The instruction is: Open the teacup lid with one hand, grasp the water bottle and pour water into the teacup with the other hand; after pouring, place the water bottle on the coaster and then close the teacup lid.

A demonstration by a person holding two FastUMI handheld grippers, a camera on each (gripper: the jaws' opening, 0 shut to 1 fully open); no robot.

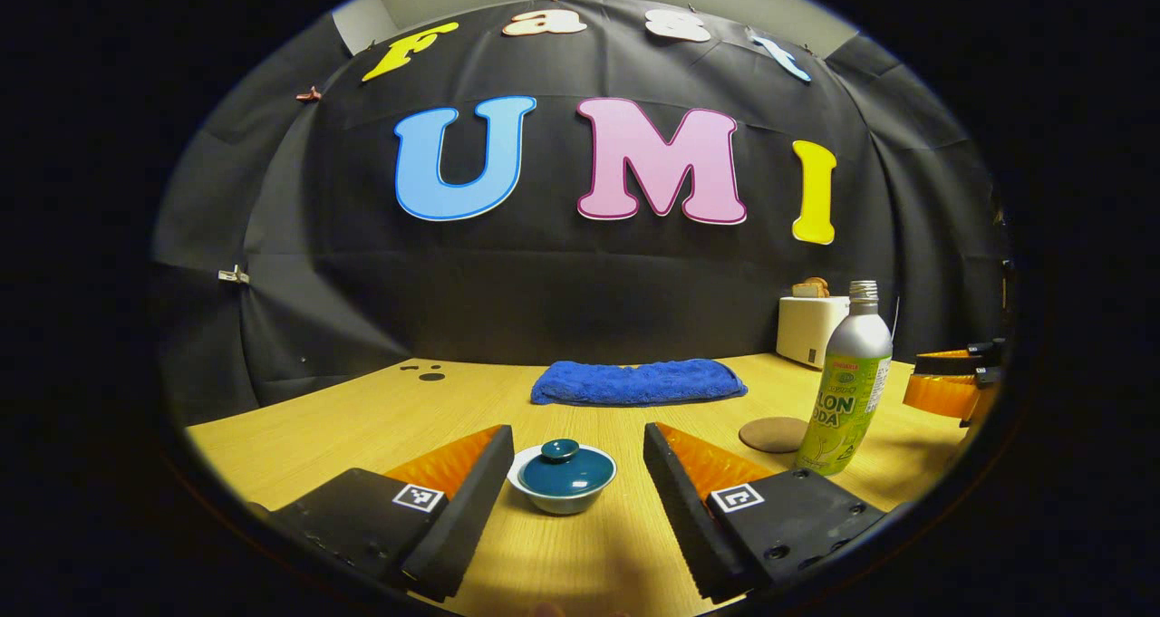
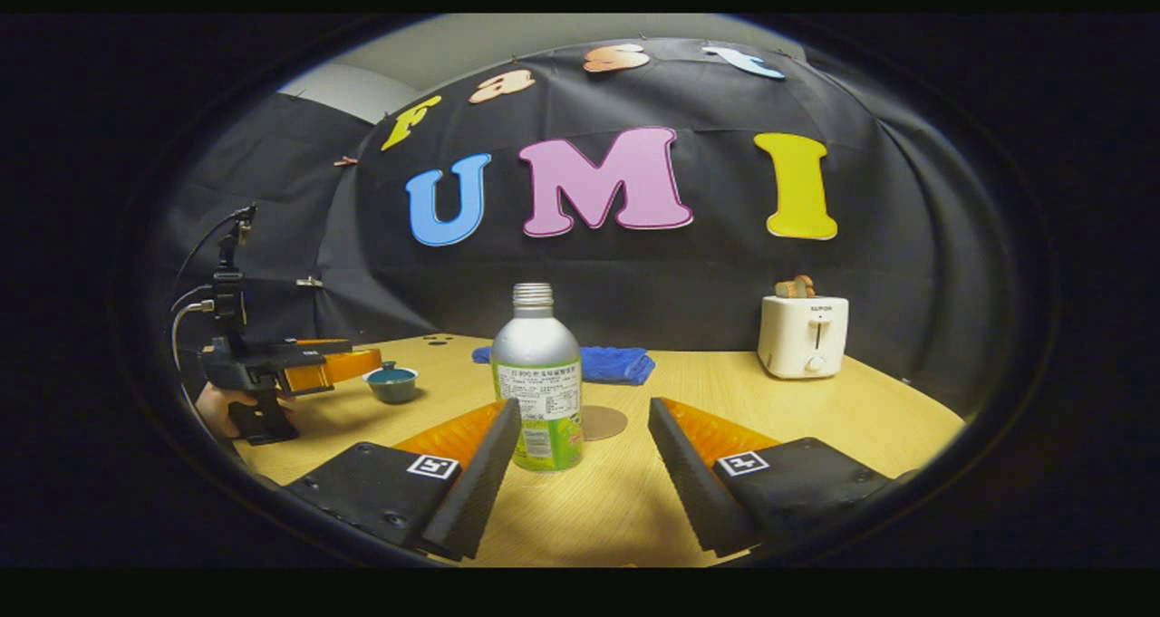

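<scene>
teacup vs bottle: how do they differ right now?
The teacup is low, wide and ceramic-looking; the bottle is tall, narrow and metallic. The teacup has its teal lid on; the bottle's neck is uncapped. The teacup is plain; the bottle has a green label. Both stand upright on the table, ungrasped.

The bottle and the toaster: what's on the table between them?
In the right gripper view, bare table separates bottle and toaster.
</scene>
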